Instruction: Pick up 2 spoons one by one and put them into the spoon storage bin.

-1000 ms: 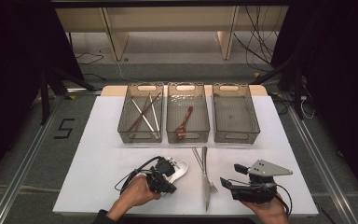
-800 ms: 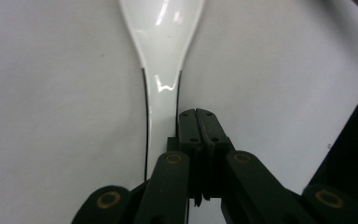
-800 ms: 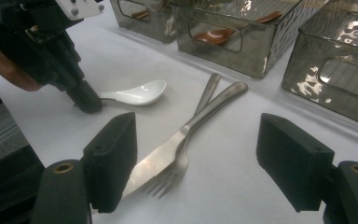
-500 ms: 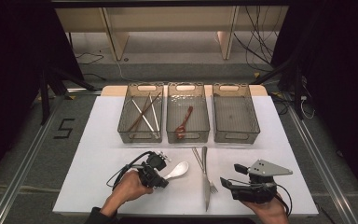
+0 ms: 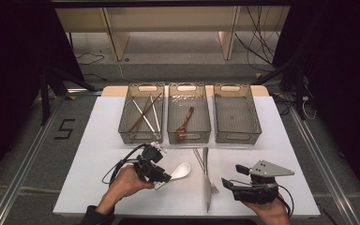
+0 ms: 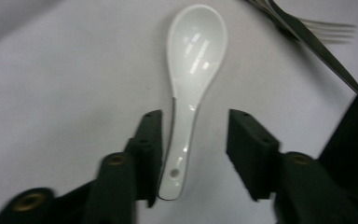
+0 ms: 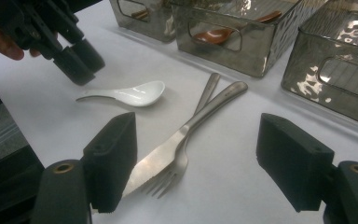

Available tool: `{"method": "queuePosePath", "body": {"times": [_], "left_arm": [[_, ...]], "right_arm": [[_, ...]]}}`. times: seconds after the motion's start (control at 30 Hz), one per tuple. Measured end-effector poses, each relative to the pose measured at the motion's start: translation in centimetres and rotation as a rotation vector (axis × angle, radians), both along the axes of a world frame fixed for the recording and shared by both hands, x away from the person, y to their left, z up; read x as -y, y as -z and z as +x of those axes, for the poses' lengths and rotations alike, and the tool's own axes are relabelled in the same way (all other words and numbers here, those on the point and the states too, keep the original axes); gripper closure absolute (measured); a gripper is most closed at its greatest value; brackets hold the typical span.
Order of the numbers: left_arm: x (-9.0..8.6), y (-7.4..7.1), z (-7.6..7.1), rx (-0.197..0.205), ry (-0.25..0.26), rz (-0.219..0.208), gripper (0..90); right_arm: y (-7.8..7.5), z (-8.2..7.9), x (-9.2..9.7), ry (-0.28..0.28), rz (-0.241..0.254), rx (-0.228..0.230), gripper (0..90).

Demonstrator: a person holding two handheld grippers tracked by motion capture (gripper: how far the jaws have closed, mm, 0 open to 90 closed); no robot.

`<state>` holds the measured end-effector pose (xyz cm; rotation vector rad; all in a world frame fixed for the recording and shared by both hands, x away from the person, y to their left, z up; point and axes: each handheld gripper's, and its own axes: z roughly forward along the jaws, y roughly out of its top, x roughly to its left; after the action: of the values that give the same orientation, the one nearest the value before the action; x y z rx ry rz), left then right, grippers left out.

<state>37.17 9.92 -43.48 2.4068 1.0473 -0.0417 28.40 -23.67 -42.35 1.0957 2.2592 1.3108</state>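
Observation:
A white ceramic spoon (image 6: 193,60) lies flat on the white table (image 5: 98,154), bowl pointing away from my left gripper (image 6: 193,135). Its jaws have just been opening and now stand either side of the spoon's handle without pressing on it. From above, the left gripper (image 5: 161,177) sits at the handle end of the spoon (image 5: 180,170). My right gripper (image 5: 229,185) rests open near the front edge. A knife and fork (image 7: 186,135) lie crossed on the table beyond its wide jaws (image 7: 196,154). The left gripper (image 7: 81,60) hovers over the spoon (image 7: 130,95).
Three clear bins stand in a row at the back. The left bin (image 5: 122,124) holds chopsticks (image 5: 145,115). A reddish-brown spoon (image 5: 185,123) lies in the middle bin (image 5: 171,124). The right bin (image 5: 258,124) holds nothing.
My left gripper has drawn back to the left and lifted a little, and its jaws have opened. The white spoon now lies uncovered on the table. The right gripper has stayed put.

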Motion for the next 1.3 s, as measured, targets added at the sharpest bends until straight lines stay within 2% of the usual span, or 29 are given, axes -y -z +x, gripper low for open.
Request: {"method": "queuePosePath", "body": {"times": [0.07,0.1,0.27,0.4,0.57,0.67,0.73,0.8,0.87,1.03,1.3], "left_arm": [[0.0,0.1,0.1,0.000,-0.005,0.016,38.7],[0.1,0.3,0.2,-0.003,-0.005,0.019,36.6],[0.6,1.5,0.7,-0.032,0.000,0.037,36.5],[0.9,2.4,1.1,-0.057,0.006,0.052,41.2],[1.5,2.9,1.0,-0.082,0.041,0.059,50.4],[1.9,2.9,0.8,-0.058,0.054,0.090,57.5],[2.0,3.0,0.7,-0.069,0.063,0.080,64.1],[2.2,2.9,0.5,-0.048,0.070,0.101,67.3],[2.3,2.9,0.5,-0.046,0.082,0.107,70.9],[2.4,2.9,0.3,-0.043,0.109,0.113,74.3],[2.5,2.9,0.2,-0.036,0.113,0.109,75.0]], "right_arm": [[0.0,0.0,0.0,-0.002,-0.002,0.000,29.8],[0.0,0.0,-0.1,-0.001,-0.003,0.000,29.8],[0.1,0.0,-0.1,-0.002,-0.003,-0.001,29.8],[0.1,0.0,-0.1,-0.006,-0.006,-0.003,29.8],[0.1,0.0,-0.1,-0.005,-0.003,-0.002,29.8],[0.1,0.0,-0.1,-0.006,-0.004,-0.001,29.8],[0.1,0.0,-0.1,-0.006,-0.006,-0.003,29.8],[0.1,0.0,-0.1,-0.006,-0.007,-0.003,29.8],[0.1,0.0,-0.1,-0.005,-0.005,-0.002,29.8],[0.1,0.0,-0.2,-0.004,-0.007,-0.004,29.8],[0.1,0.0,-0.1,-0.005,-0.006,0.001,29.8]]}}
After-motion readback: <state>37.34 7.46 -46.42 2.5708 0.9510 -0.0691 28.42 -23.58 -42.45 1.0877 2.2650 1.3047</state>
